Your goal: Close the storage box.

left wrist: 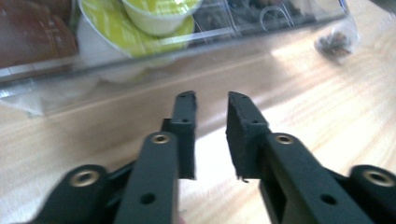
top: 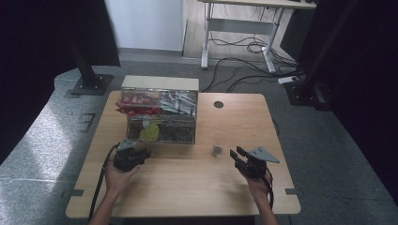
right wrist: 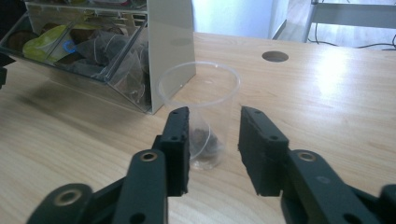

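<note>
On the table, as we hold the tools:
Table [top: 187,187]: light wood top with a round cable hole [top: 218,104] near its far edge; we see our forearms enter from the near side.
Left gripper [top: 141,154]: held low over the wood, just in front of the organiser; in the left gripper view [left wrist: 211,135] we read its jaws as parted by a narrow gap, bare table between them, nothing held.
Right gripper [top: 238,154]: near the right front of the table, jaws pointing toward the cup; in the right gripper view [right wrist: 214,147] we find them part open, one to each side of the cup's image, the pads short of its wall and gripping nothing.
Clear plastic cup [right wrist: 201,116]: upright on the table, apart from the organiser's right end and just ahead of the right gripper; seen also from above [top: 218,144].
Tea bag [right wrist: 201,140]: dark pyramid sachet lying in the cup's bottom.
Clear organiser box [top: 159,115]: compartmented; red packets [top: 136,101] back left, pale sachets [top: 178,102] back right, dark tea bags [top: 177,132] front right.
Yellow-green capsules [left wrist: 140,23]: front left compartment, directly ahead of the left gripper.
</note>
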Tool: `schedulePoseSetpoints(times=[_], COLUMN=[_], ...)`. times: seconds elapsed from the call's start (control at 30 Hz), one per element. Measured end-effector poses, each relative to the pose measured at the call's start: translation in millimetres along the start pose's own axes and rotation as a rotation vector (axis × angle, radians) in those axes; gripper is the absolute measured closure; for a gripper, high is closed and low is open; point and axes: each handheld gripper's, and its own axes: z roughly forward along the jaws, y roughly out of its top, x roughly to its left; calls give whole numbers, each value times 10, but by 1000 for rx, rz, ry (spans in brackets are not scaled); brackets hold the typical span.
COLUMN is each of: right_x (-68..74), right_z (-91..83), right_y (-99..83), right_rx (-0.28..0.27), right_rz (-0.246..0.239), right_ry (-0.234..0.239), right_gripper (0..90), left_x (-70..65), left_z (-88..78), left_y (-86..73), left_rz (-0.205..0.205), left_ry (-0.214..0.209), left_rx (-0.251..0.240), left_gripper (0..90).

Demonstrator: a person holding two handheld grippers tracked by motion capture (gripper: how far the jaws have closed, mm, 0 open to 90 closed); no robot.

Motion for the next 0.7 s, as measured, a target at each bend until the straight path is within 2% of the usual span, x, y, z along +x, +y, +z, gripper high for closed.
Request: schedulePoseSetpoints(times=[0.23,0.43,0.7], right_x=[-83,-205,-324], right_z=[-158,-259,-264], right_y=[-129,-306,-519], right_rx=[11,64,133], right_rz=[-15,0,37], right_ry=[-6,-12,-41], right_gripper=[503,436,410], left_x=[-83,-109,-36], left_z=[-58,-108,-158], left_y=[-199,-316,-502], left_rz=[28,66,43], left_ry=[0,43,62], left_rx=[-14,10,39], left_gripper=[565,499,467])
